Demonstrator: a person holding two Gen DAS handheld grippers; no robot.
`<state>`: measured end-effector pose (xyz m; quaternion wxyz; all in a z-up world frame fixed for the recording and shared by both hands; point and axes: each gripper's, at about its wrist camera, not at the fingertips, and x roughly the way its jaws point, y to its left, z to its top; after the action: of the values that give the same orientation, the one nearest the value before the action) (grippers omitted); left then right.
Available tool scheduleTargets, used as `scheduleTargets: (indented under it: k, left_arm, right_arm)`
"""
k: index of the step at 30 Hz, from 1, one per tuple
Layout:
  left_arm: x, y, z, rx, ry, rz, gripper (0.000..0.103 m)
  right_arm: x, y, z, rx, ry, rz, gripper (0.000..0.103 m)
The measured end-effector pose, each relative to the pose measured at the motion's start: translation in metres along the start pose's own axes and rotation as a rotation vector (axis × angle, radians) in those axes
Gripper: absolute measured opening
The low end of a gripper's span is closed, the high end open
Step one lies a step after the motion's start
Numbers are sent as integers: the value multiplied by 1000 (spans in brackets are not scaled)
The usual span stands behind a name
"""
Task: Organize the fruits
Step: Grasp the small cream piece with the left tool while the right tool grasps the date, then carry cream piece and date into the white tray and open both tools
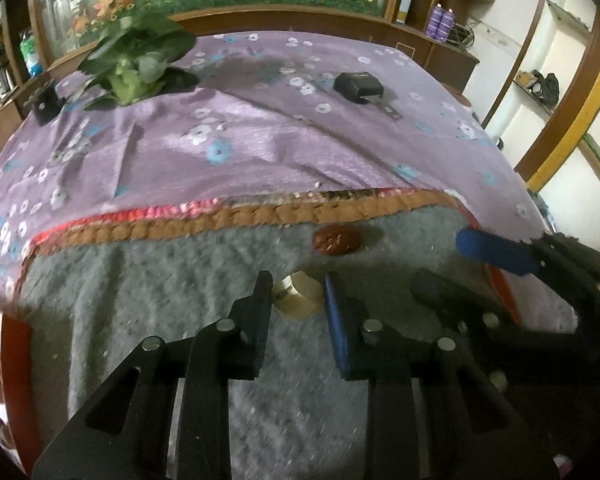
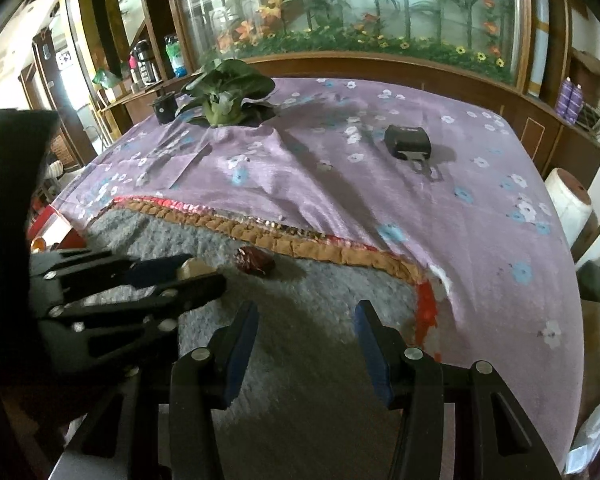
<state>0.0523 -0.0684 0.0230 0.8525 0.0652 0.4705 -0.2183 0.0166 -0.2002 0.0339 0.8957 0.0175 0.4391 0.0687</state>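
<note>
Pinching a small pale chunk (image 1: pixel 298 294), the left claw (image 1: pixel 299 292) has its two fingers pressed against the piece's sides, one black and one with a blue pad; from the right wrist view the same pale piece (image 2: pixel 192 267) shows just between those fingertips. What kind of fruit it is I cannot tell. It sits low over a grey mat (image 1: pixel 160 280).

Just beyond it on the mat lies a dark red date (image 1: pixel 337 240), wrinkled and glossy, apart from the chunk and close to the mat's braided orange and red border (image 1: pixel 220 220).

The right claw (image 2: pixel 306 312) stands spread over the grey mat with nothing between its blue pads; in the left wrist view it reaches in from the right, one blue fingertip (image 1: pixel 496 252) showing near the mat's edge.

Past the border, a purple flowered cloth (image 1: pixel 260 148) covers the rest of the surface. On it, well away from the claws, rest a black case (image 1: pixel 360 86) with a metal clip, a leafy green vegetable (image 1: pixel 136 68) at the far left, and a small black cylinder (image 1: pixel 46 106) beside it. Behind the surface runs a wooden cabinet with a glass panel of painted flowers (image 2: pixel 360 8).
</note>
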Motion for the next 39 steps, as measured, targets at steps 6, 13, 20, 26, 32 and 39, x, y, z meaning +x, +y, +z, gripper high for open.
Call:
scheduleTargets:
  k: [6, 13, 20, 26, 32, 39]
  left_arm:
    - [-17, 28, -11, -67, -15, 61, 25]
    - [-36, 60, -24, -121, -37, 138, 25]
    - [-40, 69, -30, -132, -51, 136, 25]
    - [-48, 70, -41, -138, -48, 132, 25]
    - [-66, 72, -50, -158, -73, 142, 25]
    - [-88, 74, -67, -168, -96, 174, 25]
  right_arm:
    - [9, 4, 8, 49, 17, 26, 49]
    - [36, 26, 23, 82, 43, 37, 49]
    - [52, 38, 27, 95, 25, -100, 33]
    - [41, 36, 21, 76, 25, -72, 29]
    - [8, 44, 4, 67, -11, 14, 29]
    - [-22, 81, -14, -10, -40, 44, 29]
